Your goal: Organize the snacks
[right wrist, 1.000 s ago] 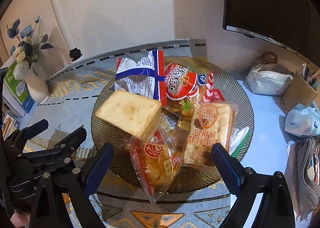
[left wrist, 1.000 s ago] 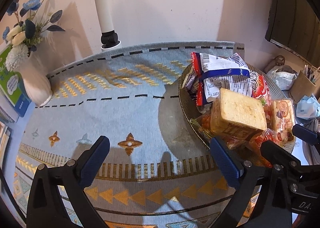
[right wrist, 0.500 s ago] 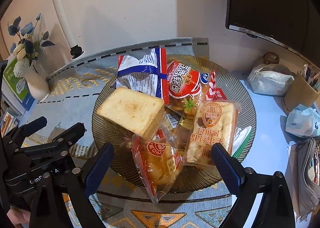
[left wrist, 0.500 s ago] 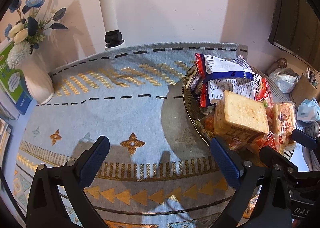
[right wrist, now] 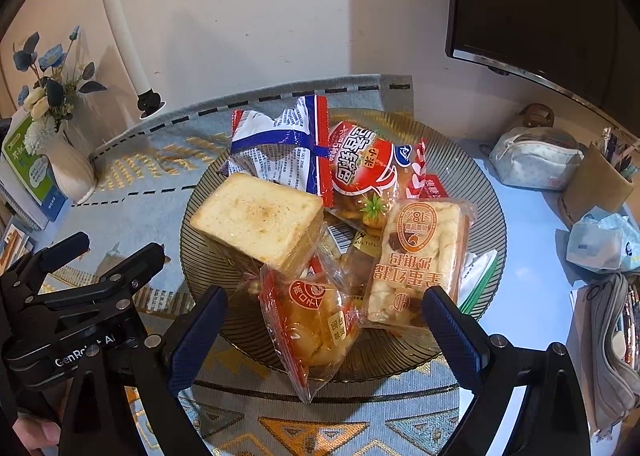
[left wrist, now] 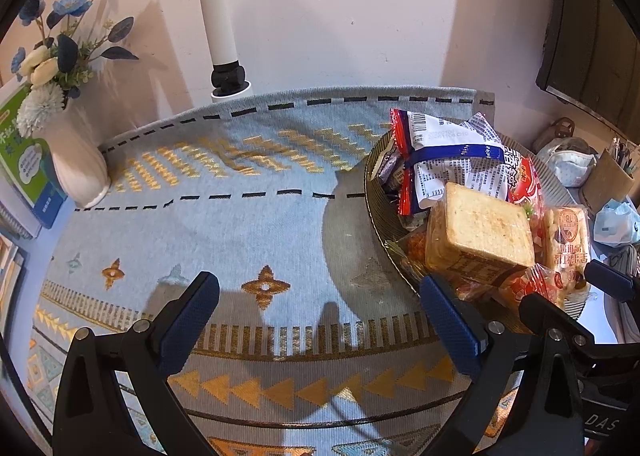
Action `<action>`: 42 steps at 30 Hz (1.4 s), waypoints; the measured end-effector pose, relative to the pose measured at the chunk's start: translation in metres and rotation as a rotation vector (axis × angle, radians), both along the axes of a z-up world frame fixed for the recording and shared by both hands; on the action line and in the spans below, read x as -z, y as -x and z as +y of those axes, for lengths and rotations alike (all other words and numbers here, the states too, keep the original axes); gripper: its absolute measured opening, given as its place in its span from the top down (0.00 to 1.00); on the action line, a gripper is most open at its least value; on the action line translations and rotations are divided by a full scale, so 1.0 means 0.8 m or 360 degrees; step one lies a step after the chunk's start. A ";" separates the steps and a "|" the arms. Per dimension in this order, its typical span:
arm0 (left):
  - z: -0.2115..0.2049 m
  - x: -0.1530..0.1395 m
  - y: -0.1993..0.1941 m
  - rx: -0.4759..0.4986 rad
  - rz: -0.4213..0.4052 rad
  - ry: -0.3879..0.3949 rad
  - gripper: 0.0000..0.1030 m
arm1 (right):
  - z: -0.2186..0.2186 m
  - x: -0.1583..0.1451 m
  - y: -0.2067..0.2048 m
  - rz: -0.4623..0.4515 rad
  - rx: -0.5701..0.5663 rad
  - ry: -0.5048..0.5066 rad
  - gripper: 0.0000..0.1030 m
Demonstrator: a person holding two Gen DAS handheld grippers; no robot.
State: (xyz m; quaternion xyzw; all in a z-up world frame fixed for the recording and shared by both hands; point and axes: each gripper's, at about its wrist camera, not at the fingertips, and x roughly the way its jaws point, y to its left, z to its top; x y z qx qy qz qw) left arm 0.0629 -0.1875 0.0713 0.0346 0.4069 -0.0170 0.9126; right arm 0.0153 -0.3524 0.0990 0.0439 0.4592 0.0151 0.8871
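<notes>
Both tongs, left [left wrist: 320, 320] and right [right wrist: 324, 326], gape empty over the snacks [right wrist: 320, 224] heaped in the bowl [right wrist: 486, 208] on the desk; these light, crinkly, slippery packets look best pinched at a sealed edge.

We read "GenRo" and "AI" on the left gripper [right wrist: 76, 256] body, "DAS" on the right gripper [left wrist: 560, 296] body, "18%" upside down on the cake packet [right wrist: 416, 256], and "MULTIFL" on a dark wrapper [right wrist: 366, 246].
</notes>
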 end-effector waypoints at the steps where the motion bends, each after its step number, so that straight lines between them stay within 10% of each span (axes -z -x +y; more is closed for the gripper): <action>1: 0.000 0.000 0.000 0.0000 0.0000 0.0001 0.02 | 0.000 0.000 0.000 0.0001 0.0002 0.0002 0.06; 42: 0.004 -0.007 0.008 -0.0033 0.0005 0.0009 0.02 | 0.005 -0.001 0.008 0.0013 0.0031 0.0028 0.06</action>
